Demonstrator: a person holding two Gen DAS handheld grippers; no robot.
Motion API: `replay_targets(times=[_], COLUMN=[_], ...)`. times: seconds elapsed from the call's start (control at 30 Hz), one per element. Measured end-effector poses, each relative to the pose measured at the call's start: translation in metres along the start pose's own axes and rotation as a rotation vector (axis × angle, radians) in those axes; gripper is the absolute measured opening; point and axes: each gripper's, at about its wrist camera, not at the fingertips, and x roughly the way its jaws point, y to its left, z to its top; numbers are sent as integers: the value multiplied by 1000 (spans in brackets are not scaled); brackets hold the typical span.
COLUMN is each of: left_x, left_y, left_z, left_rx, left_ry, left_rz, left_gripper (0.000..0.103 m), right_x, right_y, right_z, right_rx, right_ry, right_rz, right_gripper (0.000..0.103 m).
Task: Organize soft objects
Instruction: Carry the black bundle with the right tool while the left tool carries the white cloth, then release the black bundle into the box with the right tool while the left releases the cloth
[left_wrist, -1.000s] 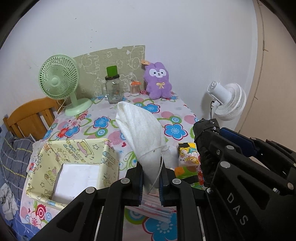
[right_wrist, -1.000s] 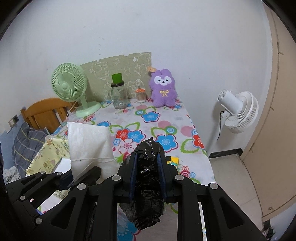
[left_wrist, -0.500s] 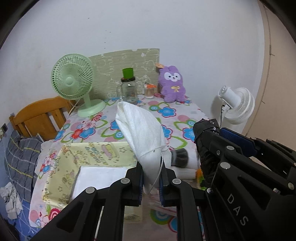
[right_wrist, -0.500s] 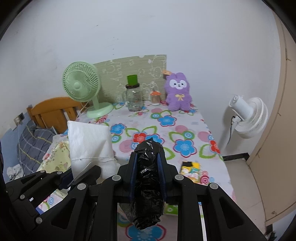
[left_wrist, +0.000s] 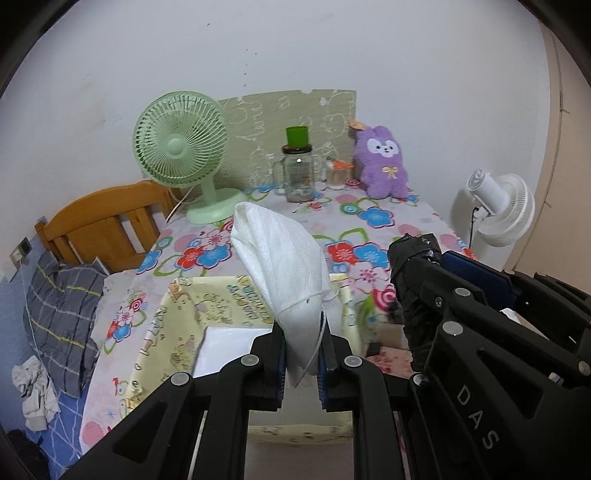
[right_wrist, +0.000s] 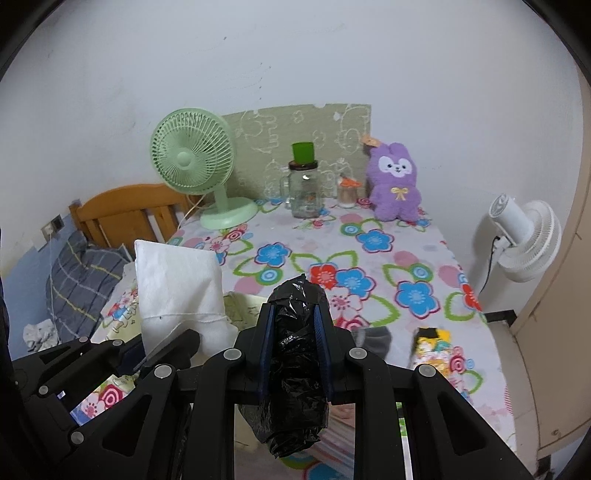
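My left gripper (left_wrist: 301, 349) is shut on the bottom of a white cloth pouch (left_wrist: 284, 266) that stands up from the jaws. Under and just beyond it sits a yellow patterned fabric box (left_wrist: 173, 325) holding a flat white item (left_wrist: 229, 345). My right gripper (right_wrist: 295, 332) is shut on a crumpled black plastic bag (right_wrist: 295, 373). In the left wrist view that black bag (left_wrist: 415, 269) is to the right of the box. The right wrist view has the white pouch (right_wrist: 177, 280) at left. A purple plush rabbit (right_wrist: 395, 184) sits at the table's far end.
The flowered tablecloth (right_wrist: 369, 266) carries a green desk fan (right_wrist: 199, 166), a glass jar with a green cup on it (right_wrist: 304, 192), a grey soft item (right_wrist: 373, 338) and a colourful packet (right_wrist: 432, 343). A white fan (right_wrist: 524, 236) stands off the table's right edge. A wooden headboard (left_wrist: 107, 218) and checked pillow (left_wrist: 62, 306) lie left.
Both grippers have shifted left together with their loads still held. The yellow box now lies straight under the left gripper, and the table's far objects have slid right in both views.
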Motion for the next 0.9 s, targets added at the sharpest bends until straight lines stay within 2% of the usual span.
replay_targets(times=[0.4, 0.9], left_x=[26, 66], left_y=[40, 72], left_z=[-9, -25], left_rx=[-43, -101], left_ry=[52, 162], left_rz=[33, 44], left_gripper=[11, 13], right_x=[37, 90], right_y=[34, 62], right_z=[1, -4], right_rx=[-12, -39], right_ry=[52, 158], right_rz=[46, 66], right_gripper=[25, 25])
